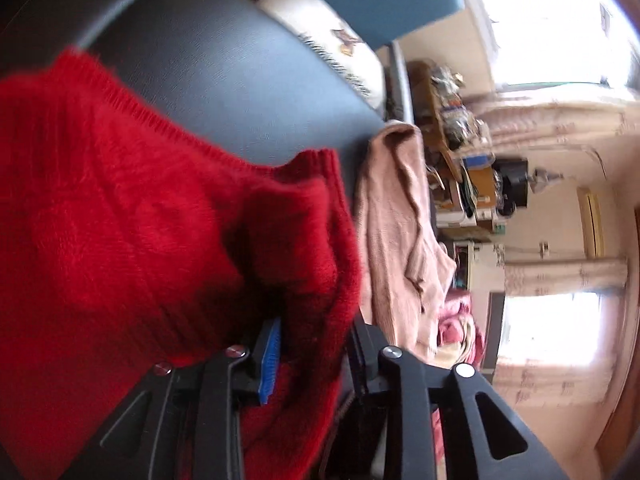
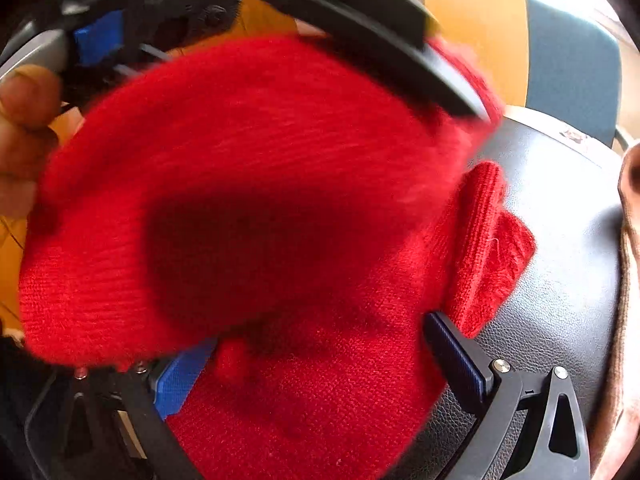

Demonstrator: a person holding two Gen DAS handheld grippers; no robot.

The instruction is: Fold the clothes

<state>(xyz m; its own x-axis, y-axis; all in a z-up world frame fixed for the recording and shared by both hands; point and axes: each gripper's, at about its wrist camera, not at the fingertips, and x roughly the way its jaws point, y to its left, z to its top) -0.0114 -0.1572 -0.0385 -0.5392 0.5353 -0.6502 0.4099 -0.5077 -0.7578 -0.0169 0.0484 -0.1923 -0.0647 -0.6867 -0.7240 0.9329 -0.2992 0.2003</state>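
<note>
Red sweater (image 1: 120,220) on black seat (image 1: 224,80), one layer lifted. I grip its edge in left gripper (image 1: 308,344); right gripper (image 2: 320,364) spread wide around fabric at 6 o'clock. I judge mid-fold: lay layer flat next.

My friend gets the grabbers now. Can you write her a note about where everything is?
Left gripper: shut on the fuzzy red knitted sweater, lifting a fold.
Right gripper: fingers wide apart around the sweater; grip unclear.
Sweater lies partly on the black leather seat.
A tan knitted garment waits at the seat's edge.
Done: fold begun.
Left: finish folding red, then tan.
</note>
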